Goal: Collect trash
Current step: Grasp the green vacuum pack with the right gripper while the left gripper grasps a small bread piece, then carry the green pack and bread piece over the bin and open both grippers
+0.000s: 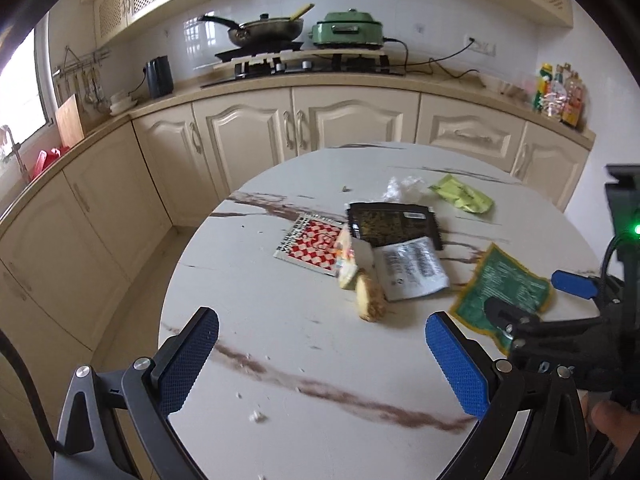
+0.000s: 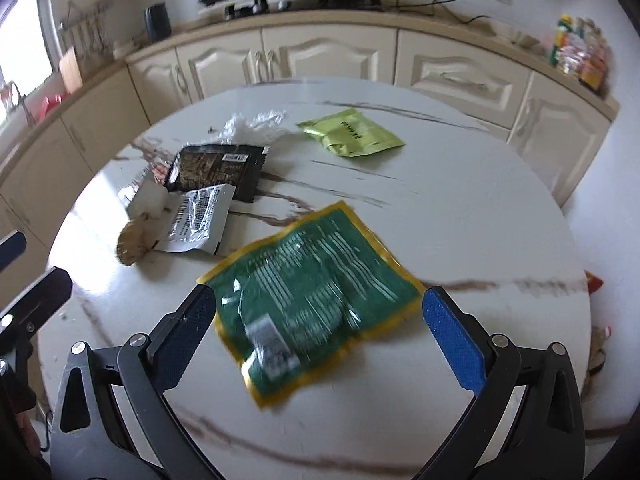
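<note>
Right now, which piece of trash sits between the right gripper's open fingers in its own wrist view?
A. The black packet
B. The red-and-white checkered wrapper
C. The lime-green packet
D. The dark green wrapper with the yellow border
D. In the right wrist view the right gripper is open over the dark green wrapper with the yellow border, which lies flat on the table; the lime-green packet and black packet lie farther off.

wrappers: 6 (incl. clear crumpled one (image 2: 256,126)) | bread pieces: 2 | grippers: 2 | tables: 1
</note>
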Demonstrator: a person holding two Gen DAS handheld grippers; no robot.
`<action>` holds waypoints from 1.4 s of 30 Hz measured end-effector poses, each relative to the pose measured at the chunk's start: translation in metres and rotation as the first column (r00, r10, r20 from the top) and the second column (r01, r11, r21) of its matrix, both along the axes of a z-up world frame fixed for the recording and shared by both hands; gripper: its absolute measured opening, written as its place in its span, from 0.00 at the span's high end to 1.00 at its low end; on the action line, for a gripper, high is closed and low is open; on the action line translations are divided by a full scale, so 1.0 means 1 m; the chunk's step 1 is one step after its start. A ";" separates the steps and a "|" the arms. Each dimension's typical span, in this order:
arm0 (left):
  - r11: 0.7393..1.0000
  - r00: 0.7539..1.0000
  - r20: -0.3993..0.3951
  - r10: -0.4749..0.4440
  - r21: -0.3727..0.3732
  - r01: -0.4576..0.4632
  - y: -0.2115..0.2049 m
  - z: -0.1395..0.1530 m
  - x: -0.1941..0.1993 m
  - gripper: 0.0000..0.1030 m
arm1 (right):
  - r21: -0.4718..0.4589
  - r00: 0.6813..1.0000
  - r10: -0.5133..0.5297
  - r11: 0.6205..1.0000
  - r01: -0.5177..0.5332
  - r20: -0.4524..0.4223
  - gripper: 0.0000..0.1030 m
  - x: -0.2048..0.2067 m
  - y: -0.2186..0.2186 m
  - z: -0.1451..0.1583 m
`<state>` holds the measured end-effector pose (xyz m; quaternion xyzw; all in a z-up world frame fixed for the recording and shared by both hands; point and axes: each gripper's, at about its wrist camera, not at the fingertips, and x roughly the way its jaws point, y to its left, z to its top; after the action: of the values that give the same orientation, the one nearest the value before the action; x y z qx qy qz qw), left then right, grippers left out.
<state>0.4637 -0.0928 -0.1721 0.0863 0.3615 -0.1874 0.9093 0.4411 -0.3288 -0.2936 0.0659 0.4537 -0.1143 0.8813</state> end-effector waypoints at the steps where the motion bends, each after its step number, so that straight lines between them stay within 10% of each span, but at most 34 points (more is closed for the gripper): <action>1: 1.000 1.000 -0.004 0.002 0.000 -0.002 0.000 -0.003 0.004 0.01 | -0.019 1.000 0.009 1.000 -0.009 -0.019 0.00 0.007 0.003 -0.003; 10: 0.999 0.996 -0.087 -0.011 -0.034 0.008 -0.007 -0.019 0.048 0.01 | -0.020 0.995 0.088 0.996 -0.089 -0.039 0.03 0.013 0.000 -0.016; 18: 0.998 0.987 -0.156 -0.047 -0.039 0.041 -0.037 -0.040 0.080 0.04 | -0.015 0.993 0.122 0.992 -0.122 -0.007 0.29 -0.003 -0.005 -0.010; 29: 0.995 0.985 -0.140 -0.098 -0.043 0.093 -0.042 -0.055 0.076 0.85 | 0.030 0.989 0.142 0.989 -0.143 0.049 0.46 -0.015 -0.013 -0.005; 42: 0.981 0.980 -0.124 -0.157 -0.136 0.140 -0.002 -0.023 0.034 0.85 | 0.052 0.989 0.099 0.993 -0.105 0.107 0.46 -0.043 -0.009 0.014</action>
<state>0.4972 -0.0951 -0.1951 0.0425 0.4018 -0.2829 0.8699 0.3983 -0.3375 -0.2798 0.0737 0.4129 -0.0527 0.9063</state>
